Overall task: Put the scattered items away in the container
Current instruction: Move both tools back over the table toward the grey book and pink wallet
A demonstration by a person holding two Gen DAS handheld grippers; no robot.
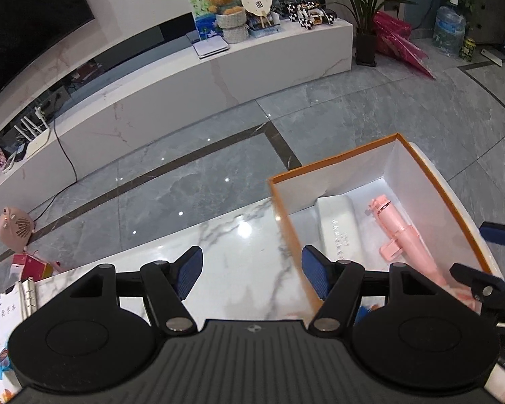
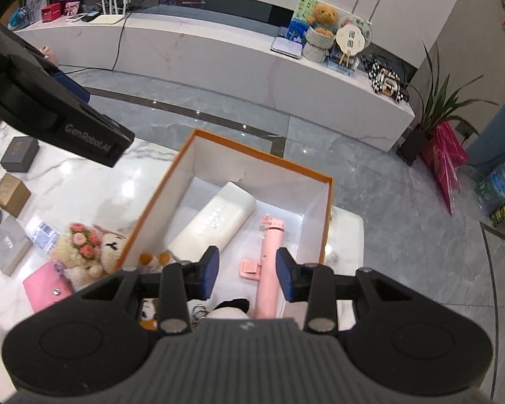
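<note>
Hovering over the marble tabletop (image 1: 239,262), the left tongs (image 1: 251,271) are standing released, with bare marble showing between the blue pads (image 1: 190,269). In the left wrist view the box (image 1: 444,181), orange-edged and white inside, is sitting at the right of the frame, its near wall running just under the right-hand pad. A white case (image 1: 336,225) and a pink stick (image 1: 399,232) are lying side by side on the box floor. A ring binder (image 1: 27,298) is lying at the lower left edge of that frame, and a pink heater (image 1: 15,229) is standing on the floor at the left.

The right tongs (image 2: 247,274) are hanging released above the open box (image 2: 326,222), gripping nothing, with the stick (image 2: 269,256) showing in the gap between the pads (image 2: 209,274). The case (image 2: 215,222) is lying in the middle of the frame, left of the stick. A dark and white soft thing (image 2: 230,306) and a key ring (image 2: 200,311) are showing low in the box, partly hidden by the tongs, so I cannot tell what they are.

Outside the box, at the left of the right wrist frame, two plush bears (image 2: 87,249) are leaning against its outer wall. A pink wallet (image 2: 45,289) is lying below them, a grey box (image 2: 19,153) and a brown box (image 2: 10,194) are sitting further up, and a blue-printed tube (image 2: 42,232) is lying between. The left tongs' body is crossing the upper left corner.
</note>
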